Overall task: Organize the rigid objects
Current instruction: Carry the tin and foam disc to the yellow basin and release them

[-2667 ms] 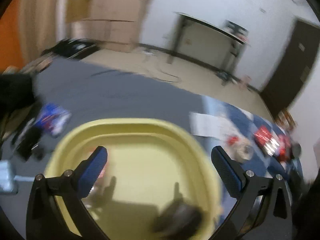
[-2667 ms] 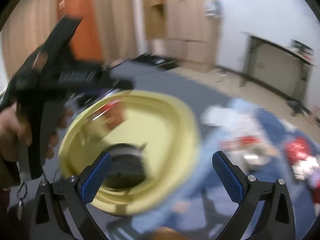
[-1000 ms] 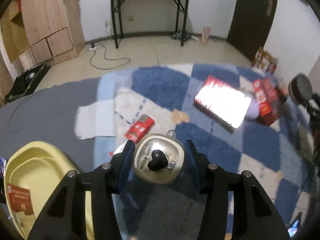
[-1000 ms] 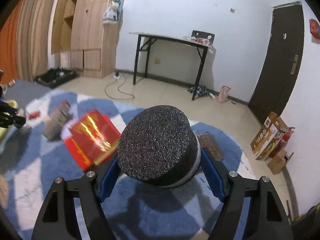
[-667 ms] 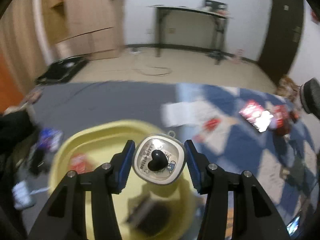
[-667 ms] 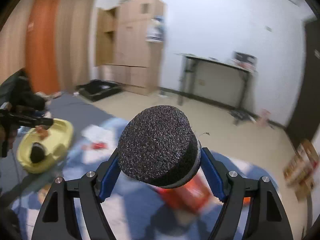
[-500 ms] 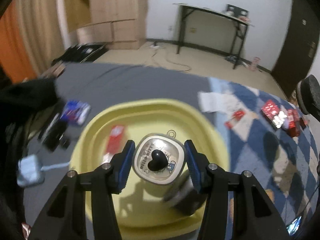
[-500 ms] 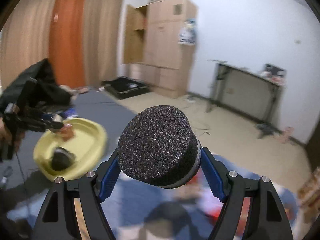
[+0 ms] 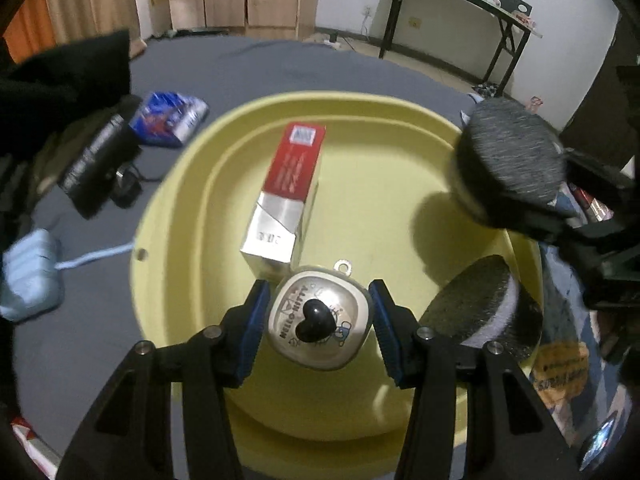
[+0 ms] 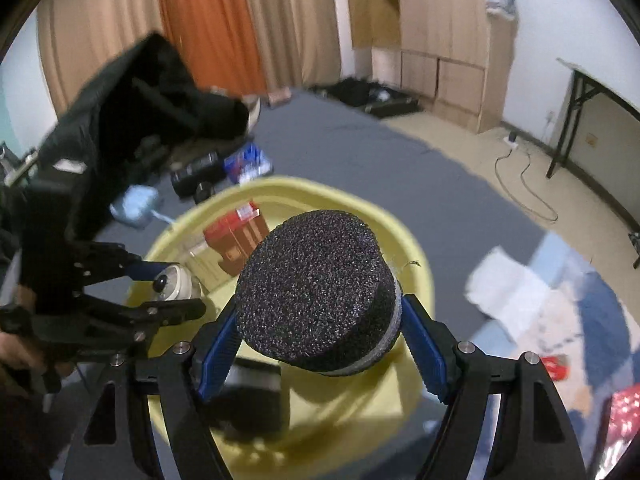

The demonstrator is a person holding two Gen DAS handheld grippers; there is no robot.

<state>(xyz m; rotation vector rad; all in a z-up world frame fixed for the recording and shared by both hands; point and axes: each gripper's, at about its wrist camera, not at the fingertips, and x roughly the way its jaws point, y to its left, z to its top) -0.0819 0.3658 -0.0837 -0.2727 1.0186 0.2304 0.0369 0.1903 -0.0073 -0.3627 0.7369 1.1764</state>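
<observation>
So both loads have now been carried over to the yellow basin (image 9: 168,184): a second ago the left gripper (image 9: 318,316) was out over the blue-and-white rug with the basin off in a corner of its view, and the right gripper (image 10: 320,336) was pointed at the far wall and door with no basin in sight at all. Now the basin fills the left wrist view, so the transport leg looks basically done and only the drop is left, judging from this. The silver tin (image 9: 318,316) with the black heart on its lid is clamped between the left gripper's blue pads and hangs over the near half of the basin, just short of the red-and-white box (image 9: 286,192) already lying inside. The black foam puck (image 10: 316,292) is pinched in the right gripper, which is angled down over the basin's right rim; motion blur is seen on it in the left view. A matching black puck (image 9: 480,304) is already leaned against the basin's right wall. Both grippers are tilted steeply downward, nothing released yet.
</observation>
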